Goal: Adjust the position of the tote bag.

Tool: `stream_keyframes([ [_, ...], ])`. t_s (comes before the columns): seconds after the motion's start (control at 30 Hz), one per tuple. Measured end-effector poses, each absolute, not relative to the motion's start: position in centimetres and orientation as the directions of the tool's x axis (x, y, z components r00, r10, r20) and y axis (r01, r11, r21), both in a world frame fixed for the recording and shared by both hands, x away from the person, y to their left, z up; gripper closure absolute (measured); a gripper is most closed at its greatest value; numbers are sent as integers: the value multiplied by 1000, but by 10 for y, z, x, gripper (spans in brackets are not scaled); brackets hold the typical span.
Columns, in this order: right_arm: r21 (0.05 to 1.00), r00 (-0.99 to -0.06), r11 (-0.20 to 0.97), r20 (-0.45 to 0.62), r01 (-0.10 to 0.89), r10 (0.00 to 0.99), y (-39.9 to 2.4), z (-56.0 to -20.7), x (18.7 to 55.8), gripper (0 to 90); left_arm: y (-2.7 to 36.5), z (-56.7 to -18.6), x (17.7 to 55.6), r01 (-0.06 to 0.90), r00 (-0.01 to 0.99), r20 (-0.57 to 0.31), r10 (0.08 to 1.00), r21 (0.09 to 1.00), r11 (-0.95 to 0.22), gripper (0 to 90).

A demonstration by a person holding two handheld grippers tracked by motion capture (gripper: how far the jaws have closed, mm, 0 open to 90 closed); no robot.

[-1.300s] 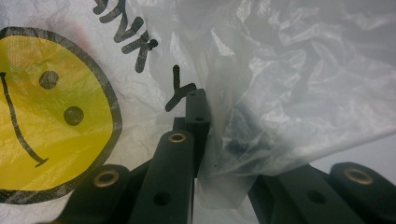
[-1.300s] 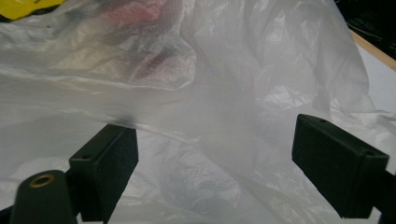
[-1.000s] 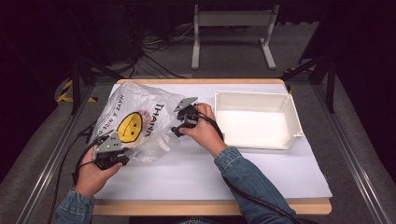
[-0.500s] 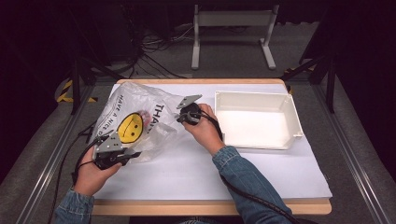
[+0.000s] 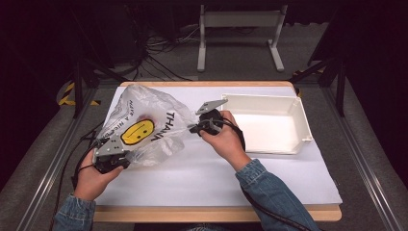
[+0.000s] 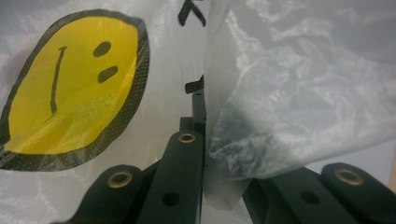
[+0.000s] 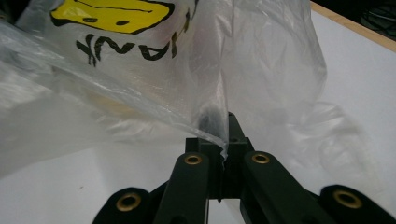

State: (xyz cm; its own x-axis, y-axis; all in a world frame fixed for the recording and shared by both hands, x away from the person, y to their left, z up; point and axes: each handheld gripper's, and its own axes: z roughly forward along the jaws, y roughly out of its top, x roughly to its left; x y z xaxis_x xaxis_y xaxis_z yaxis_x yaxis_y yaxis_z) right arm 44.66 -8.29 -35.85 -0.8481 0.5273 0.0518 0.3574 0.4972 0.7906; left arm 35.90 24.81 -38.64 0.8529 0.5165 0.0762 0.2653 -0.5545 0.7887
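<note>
A thin clear plastic bag (image 5: 144, 127) with a yellow smiley face and black lettering lies crumpled on the left half of the table. My left gripper (image 5: 125, 161) is at the bag's near left corner, shut on a fold of the film. In the left gripper view its jaws (image 6: 201, 95) meet with the film pinched between them, beside the smiley face (image 6: 70, 88). My right gripper (image 5: 192, 129) is shut on the bag's right edge, and the film runs taut up from its tips (image 7: 217, 122). A faint reddish shape shows inside the bag.
An empty white plastic bin (image 5: 299, 118) stands at the right, just beyond my right hand. A white mat (image 5: 216, 183) covers the wooden table. Cables trail from both grippers off the near edge. A metal stand (image 5: 238, 33) is on the floor behind.
The right gripper has shut on the bag's right edge, then moved right and up, drawing the film with it. The left gripper has kept its hold in place.
</note>
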Motion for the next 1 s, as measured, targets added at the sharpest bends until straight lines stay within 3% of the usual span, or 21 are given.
stream_keyframes([
  [0.37, 814, -858, 457, 94, 359, 506, -85, -323, 423, 899, 254, -369, 352, 217, 853, 109, 511, 815, -537, 887],
  [0.6, 814, -838, 446, 89, 373, 538, -82, -323, 440, 877, 256, -372, 361, 243, 838, 95, 538, 817, -523, 869],
  [0.7, 828, -810, 428, 52, 362, 584, -78, -331, 454, 739, 259, -376, 368, 274, 822, 78, 563, 814, -512, 862],
  [0.73, 828, -810, 428, 52, 362, 584, -78, -331, 454, 739, 259, -376, 368, 274, 822, 78, 563, 814, -512, 861],
  [0.77, 835, -805, 425, 34, 349, 593, -77, -334, 459, 632, 260, -378, 371, 281, 819, 72, 569, 815, -506, 861],
  [0.8, 866, -793, 402, -10, 297, 609, -75, -337, 463, 400, 261, -379, 372, 286, 817, 66, 573, 817, -502, 856],
  [1.0, 883, -792, 397, -51, 248, 608, -83, -335, 457, 279, 263, -384, 380, 311, 802, 48, 596, 818, -484, 846],
])
